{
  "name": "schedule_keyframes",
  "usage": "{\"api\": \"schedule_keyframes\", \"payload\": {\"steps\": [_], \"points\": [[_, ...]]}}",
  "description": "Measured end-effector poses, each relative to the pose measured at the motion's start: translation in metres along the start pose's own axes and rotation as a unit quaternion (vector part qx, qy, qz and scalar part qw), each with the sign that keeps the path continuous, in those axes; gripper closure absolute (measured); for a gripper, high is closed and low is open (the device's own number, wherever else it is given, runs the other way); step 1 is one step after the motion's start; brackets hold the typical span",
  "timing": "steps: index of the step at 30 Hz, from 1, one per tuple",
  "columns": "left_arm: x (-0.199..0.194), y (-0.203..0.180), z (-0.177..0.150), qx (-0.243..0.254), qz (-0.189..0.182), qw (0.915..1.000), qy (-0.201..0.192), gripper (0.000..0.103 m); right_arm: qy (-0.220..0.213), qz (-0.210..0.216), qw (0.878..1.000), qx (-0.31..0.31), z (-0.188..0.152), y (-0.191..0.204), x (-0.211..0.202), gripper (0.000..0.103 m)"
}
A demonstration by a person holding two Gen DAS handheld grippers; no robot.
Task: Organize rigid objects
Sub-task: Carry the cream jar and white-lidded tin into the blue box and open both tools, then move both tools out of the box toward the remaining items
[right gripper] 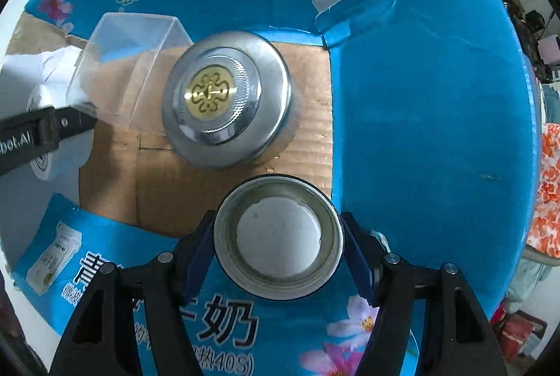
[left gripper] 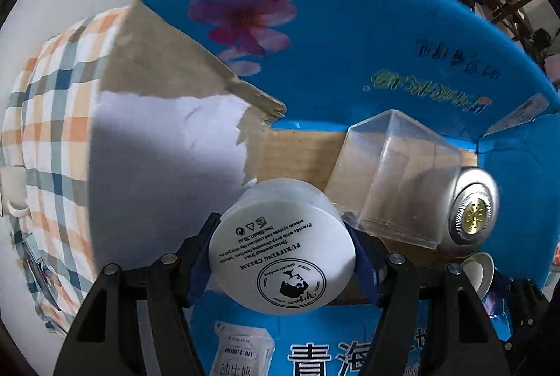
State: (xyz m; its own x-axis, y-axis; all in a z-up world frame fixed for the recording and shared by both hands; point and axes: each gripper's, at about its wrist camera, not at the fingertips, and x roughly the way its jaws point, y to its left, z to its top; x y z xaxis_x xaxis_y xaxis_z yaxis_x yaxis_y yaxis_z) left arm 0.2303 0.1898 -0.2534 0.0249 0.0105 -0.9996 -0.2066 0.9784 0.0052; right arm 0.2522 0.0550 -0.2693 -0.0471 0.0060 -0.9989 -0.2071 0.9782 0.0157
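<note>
Your left gripper (left gripper: 281, 265) clamps the purifying cream jar (left gripper: 281, 246) and your right gripper (right gripper: 278, 244) grips a small metal-rimmed lid (right gripper: 278, 237), both poised over the blue carton (right gripper: 420, 96) for packing beside the silver jar (right gripper: 225, 104).

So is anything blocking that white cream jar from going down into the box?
Partly. The left gripper holds the cream jar over the box floor, but the clear plastic case lies right beside it, with the silver jar beyond.

Both grippers, left gripper (left gripper: 282, 257) and right gripper (right gripper: 278, 243), had chunky black linkage arms, silver screws and blue finger pads (right gripper: 196, 257).
</note>
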Motion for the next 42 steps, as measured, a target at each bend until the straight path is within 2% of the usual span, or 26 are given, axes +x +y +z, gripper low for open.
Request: {"api": "schedule_keyframes", "payload": {"steps": [10, 17, 20, 21, 22, 23, 25, 27, 37, 42], "points": [[0.033, 0.014, 0.0, -0.017, -0.026, 0.9985, 0.044, 0.037, 0.018, 0.015, 1.0, -0.003, 0.016, -0.001, 0.011, 0.032], [0.031, 0.02, 0.003, -0.014, -0.029, 0.998, 0.054, 0.035, 0.033, 0.026, 0.999, 0.002, 0.023, -0.006, 0.012, 0.032], [0.025, 0.016, 0.005, -0.005, -0.038, 0.9979, 0.052, 0.026, 0.039, 0.029, 0.999, 0.002, 0.013, -0.011, 0.018, 0.031], [0.022, 0.016, 0.005, -0.004, -0.046, 0.9976, 0.052, 0.018, 0.04, 0.03, 0.999, 0.001, 0.007, -0.012, 0.023, 0.029], [0.018, 0.016, 0.003, -0.004, -0.056, 0.9971, 0.053, 0.011, 0.04, 0.034, 0.999, 0.001, 0.007, -0.012, 0.022, 0.025], [0.016, 0.016, 0.002, -0.004, -0.059, 0.9968, 0.053, 0.008, 0.038, 0.035, 0.999, 0.0, 0.006, -0.012, 0.021, 0.021], [0.008, 0.015, -0.002, -0.002, -0.061, 0.9971, 0.045, 0.001, 0.031, 0.031, 0.999, -0.002, 0.003, -0.013, 0.015, 0.014], [0.0, 0.015, -0.006, 0.003, -0.052, 0.9981, 0.033, 0.001, 0.025, 0.031, 0.999, -0.004, 0.001, -0.014, 0.009, 0.009], [-0.041, 0.031, -0.044, -0.002, -0.052, 0.9985, -0.019, 0.001, -0.027, 0.017, 0.999, -0.018, -0.026, -0.025, -0.045, 0.008], [-0.084, 0.02, -0.086, -0.003, -0.052, 0.9965, -0.066, 0.001, -0.072, 0.012, 0.997, -0.028, -0.051, -0.029, -0.098, 0.008]]}}
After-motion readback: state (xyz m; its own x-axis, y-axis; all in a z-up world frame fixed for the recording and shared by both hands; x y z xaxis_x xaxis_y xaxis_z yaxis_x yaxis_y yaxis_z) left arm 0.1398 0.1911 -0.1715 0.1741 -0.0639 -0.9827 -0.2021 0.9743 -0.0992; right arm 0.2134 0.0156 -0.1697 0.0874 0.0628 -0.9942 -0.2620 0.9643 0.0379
